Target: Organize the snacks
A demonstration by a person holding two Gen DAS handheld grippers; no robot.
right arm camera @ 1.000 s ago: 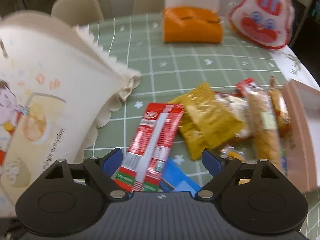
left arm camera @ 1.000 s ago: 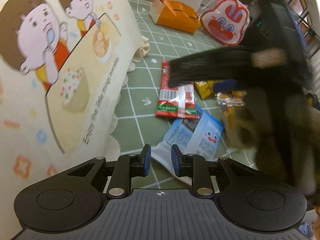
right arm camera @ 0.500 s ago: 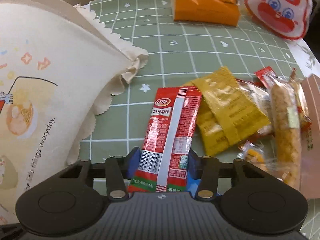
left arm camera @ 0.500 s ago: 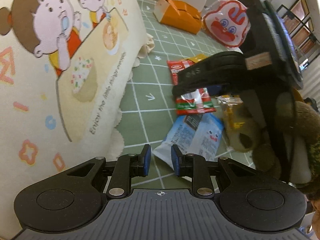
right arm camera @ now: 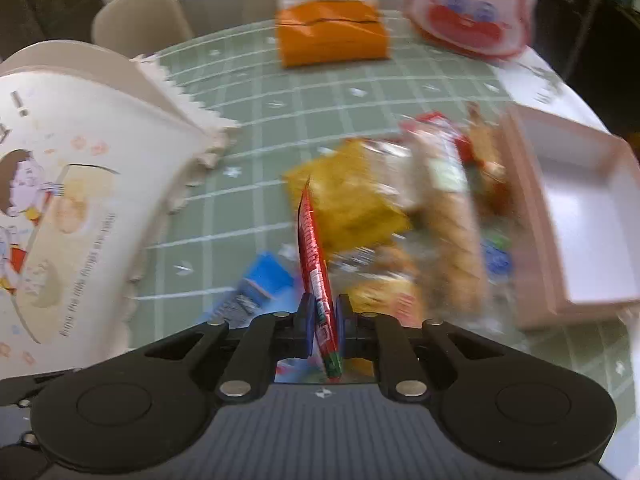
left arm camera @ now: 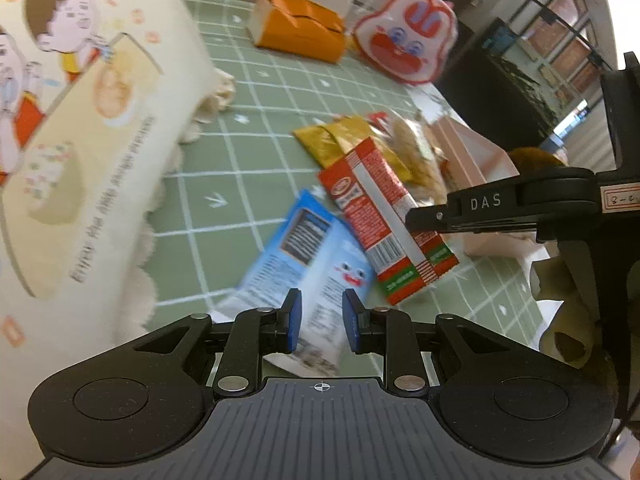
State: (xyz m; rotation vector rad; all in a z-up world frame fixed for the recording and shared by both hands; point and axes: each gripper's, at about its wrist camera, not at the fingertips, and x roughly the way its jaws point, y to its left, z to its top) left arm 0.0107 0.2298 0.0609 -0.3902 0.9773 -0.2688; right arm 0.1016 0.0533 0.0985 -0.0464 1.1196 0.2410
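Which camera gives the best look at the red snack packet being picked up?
The left wrist view: the red packet shows its printed face, pinched by the right gripper. The right wrist view shows it only edge-on, blurred, between the shut blue pads.

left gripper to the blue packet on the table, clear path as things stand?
Probably yes. The blue packet lies flat right ahead of the left gripper, nothing between them. But its fingers stand only narrowly apart, and the right gripper holds the red packet just above its far edge.
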